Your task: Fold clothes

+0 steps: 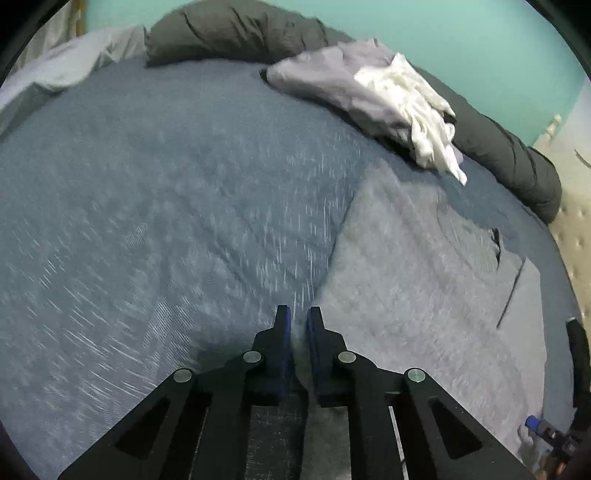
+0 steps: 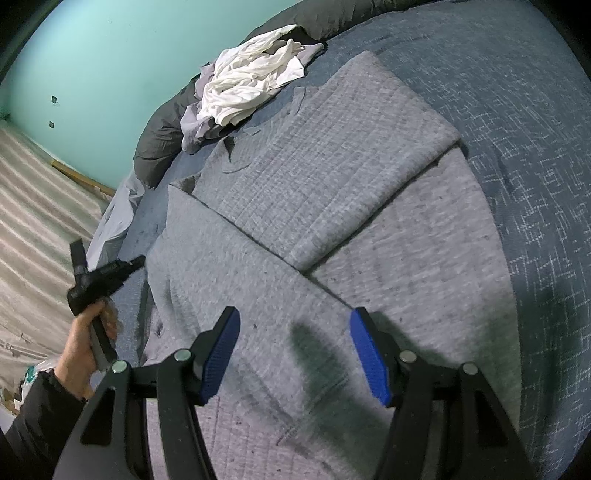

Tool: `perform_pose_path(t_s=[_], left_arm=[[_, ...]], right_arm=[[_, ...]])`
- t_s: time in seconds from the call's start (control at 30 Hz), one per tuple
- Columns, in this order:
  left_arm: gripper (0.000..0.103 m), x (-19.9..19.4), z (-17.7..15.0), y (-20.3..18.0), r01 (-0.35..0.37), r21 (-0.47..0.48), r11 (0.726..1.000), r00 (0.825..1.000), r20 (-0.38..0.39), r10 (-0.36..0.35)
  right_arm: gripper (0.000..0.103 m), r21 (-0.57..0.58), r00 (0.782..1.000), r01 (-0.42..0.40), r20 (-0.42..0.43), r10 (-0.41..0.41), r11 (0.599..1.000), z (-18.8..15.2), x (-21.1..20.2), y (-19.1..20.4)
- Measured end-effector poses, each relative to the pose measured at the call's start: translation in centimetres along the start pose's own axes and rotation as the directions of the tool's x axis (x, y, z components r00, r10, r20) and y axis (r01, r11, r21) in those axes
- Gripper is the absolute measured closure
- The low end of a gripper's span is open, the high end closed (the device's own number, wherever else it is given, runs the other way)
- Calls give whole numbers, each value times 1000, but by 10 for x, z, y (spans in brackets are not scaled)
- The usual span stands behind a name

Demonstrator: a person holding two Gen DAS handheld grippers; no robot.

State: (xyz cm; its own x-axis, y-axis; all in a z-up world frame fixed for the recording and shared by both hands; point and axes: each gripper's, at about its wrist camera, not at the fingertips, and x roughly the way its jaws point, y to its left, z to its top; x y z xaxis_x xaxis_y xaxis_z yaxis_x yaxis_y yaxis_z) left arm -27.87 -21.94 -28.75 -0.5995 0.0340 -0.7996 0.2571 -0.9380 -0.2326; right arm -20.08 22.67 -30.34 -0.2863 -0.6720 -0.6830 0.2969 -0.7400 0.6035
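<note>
**Grey garment lies partly folded on the bed, both grippers free of it**

A grey garment [image 2: 332, 192] is spread on the blue bedspread [image 2: 535, 166], with one side flap turned over onto its middle so that a straight folded edge runs across it. In the left wrist view the same garment [image 1: 424, 266] is seen to the right of the left gripper [image 1: 298, 314], whose blue-padded fingers [image 1: 283, 332] are drawn almost together, a narrow slit left between them. Nothing is seen clamped in that slit; the tips are held over the border where grey cloth meets bedspread, and the picture is blurred there.

The right gripper [image 2: 295, 332] is held above the near part of the garment with its fingers [image 2: 221, 354] set wide apart. Nothing is gripped between them, and their shadow is cast on the cloth below.

A hand [image 2: 88, 347] in a dark sleeve is seen at the left edge of the right wrist view, closed around a gripper handle.

A crumpled white garment [image 2: 255, 77] is heaped on a pale lilac one [image 1: 332, 85] at the far edge of the bed, against a rolled dark grey duvet [image 1: 236, 33] and a turquoise wall [image 2: 110, 74].
</note>
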Motion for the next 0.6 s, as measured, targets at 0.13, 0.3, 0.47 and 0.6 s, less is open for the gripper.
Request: perform_pose_path(t_s=[0.13,0.3,0.47,0.6], left_arm=[[57,-5,30,-9,-15,31,999,999,29,14],[56,20,73,-43,26,130,991,999,15,-29],[55,57,104,-59,44,119,992,999,-13,-43],[56,78,114,-62,29,101,994,999,-36,-25]], right_arm=[[40,-4,1000,-9,19,9,1000,2,-4,-1],[40,-18,999,-5,49,6,1000,5,-12,-3],[40,-26,998,14,55,-13,1000,8,-12,-9],[40,-17,998,25,54,-24,1000,10,-11,-15]])
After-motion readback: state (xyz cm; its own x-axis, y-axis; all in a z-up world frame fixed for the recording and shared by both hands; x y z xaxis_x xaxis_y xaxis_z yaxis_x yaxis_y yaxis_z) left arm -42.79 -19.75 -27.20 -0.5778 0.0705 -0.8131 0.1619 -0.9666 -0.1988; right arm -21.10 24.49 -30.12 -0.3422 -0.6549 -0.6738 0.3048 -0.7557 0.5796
